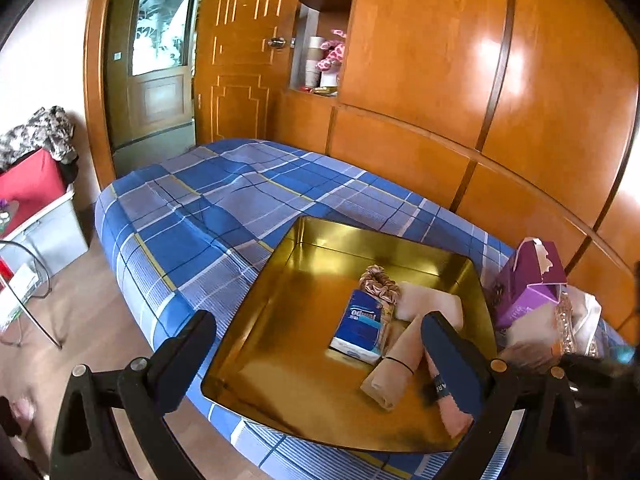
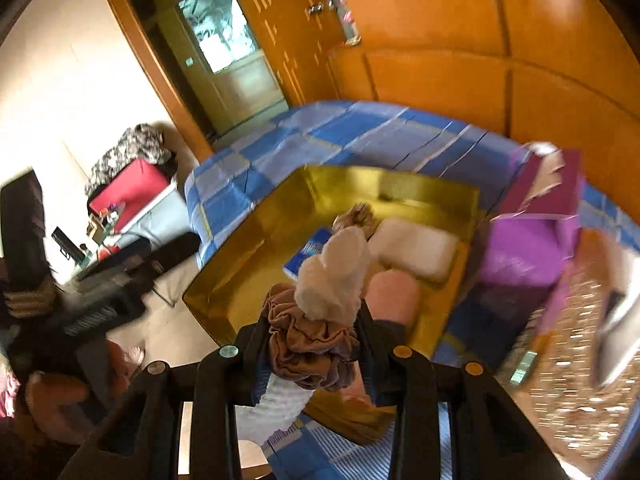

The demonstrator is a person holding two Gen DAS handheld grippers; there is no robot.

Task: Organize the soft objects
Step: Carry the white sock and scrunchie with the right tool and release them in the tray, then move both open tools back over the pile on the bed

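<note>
Resting on plaid bed: gold tray | wooden wardrobe behind | left hand-held gripper wide | right hand-held gripper clamping scrunchie

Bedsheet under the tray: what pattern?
Blue and grey-lavender plaid with thin white and yellow lines on the bedsheet; left wrist view shows it best, beneath the gold tray.

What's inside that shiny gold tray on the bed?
The gold tray holds a blue tissue pack, a satin scrunchie, a cream pad, a beige roll banded with a hair tie, and a pink roll. The left gripper's finger hides part of the pink roll.
</note>
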